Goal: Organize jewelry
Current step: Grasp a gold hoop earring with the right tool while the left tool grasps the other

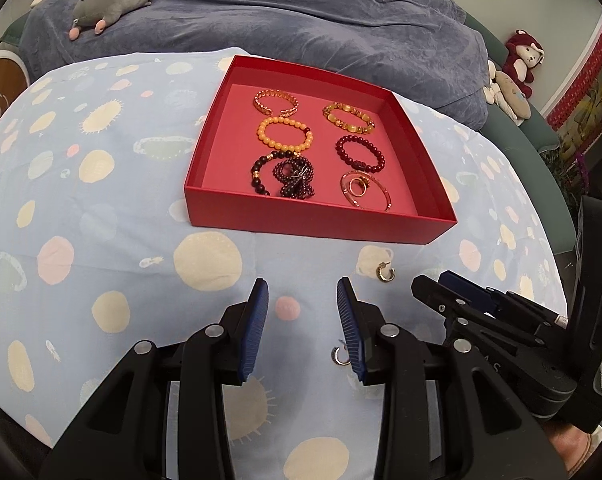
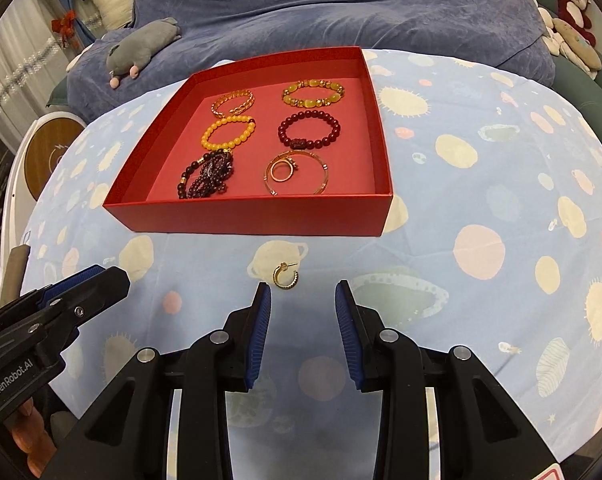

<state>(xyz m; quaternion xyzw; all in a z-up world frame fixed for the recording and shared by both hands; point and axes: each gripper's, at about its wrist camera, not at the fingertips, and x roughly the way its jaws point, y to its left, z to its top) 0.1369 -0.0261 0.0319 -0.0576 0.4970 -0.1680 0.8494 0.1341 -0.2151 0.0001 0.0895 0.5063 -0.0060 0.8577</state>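
Observation:
A red box (image 1: 301, 226) (image 2: 253, 216) stands on the patterned cloth and holds several bracelets, a bangle and a ring (image 1: 358, 187) (image 2: 281, 172). A gold hoop earring (image 1: 386, 272) (image 2: 285, 276) lies on the cloth in front of the box, just ahead of my right gripper (image 2: 303, 294), which is open and empty. A second hoop earring (image 1: 341, 356) lies beside the right finger of my left gripper (image 1: 303, 290), which is open and empty. The right gripper shows at the right in the left wrist view (image 1: 445, 284). The left gripper shows at the left in the right wrist view (image 2: 97, 276).
The table carries a light blue cloth (image 1: 101, 240) with planet prints. Behind it is a sofa under a blue-grey blanket (image 1: 301, 12) with a grey plush (image 1: 113, 4) and other plush toys (image 2: 573, 8). A round wooden disc (image 2: 49, 152) stands at the left.

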